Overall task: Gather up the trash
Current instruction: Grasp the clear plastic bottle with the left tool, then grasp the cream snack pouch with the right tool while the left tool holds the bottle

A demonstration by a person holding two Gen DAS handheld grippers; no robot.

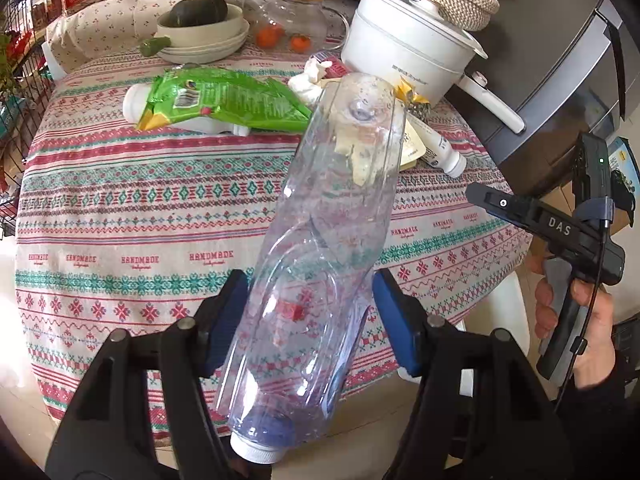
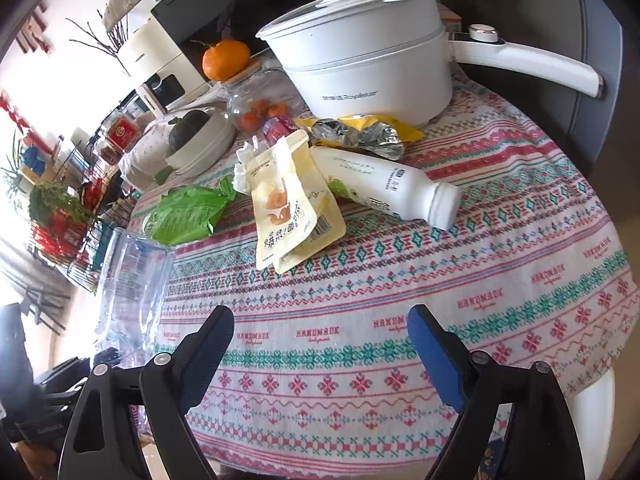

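Left gripper (image 1: 308, 320) pinching a clear plastic bottle (image 1: 320, 248) across its lower body, white cap toward the camera, base raised over the tablecloth (image 1: 120, 208); probably gripped there to lift it clear for disposal. Right gripper (image 2: 320, 344) spread wide, nothing between the pads, aimed toward the white pot (image 2: 360, 68), likely lined up for the next piece. More trash just in front of that pot: yellow pouch (image 2: 288, 204), white drink bottle (image 2: 384, 188), crumpled foil wrapper (image 2: 360, 132); green wrapper (image 2: 188, 212) further to the pot's left. Readable: "Royalstar" on the pot, "HANDMADE" repeated along the cloth, "DAS" on the right gripper's body.
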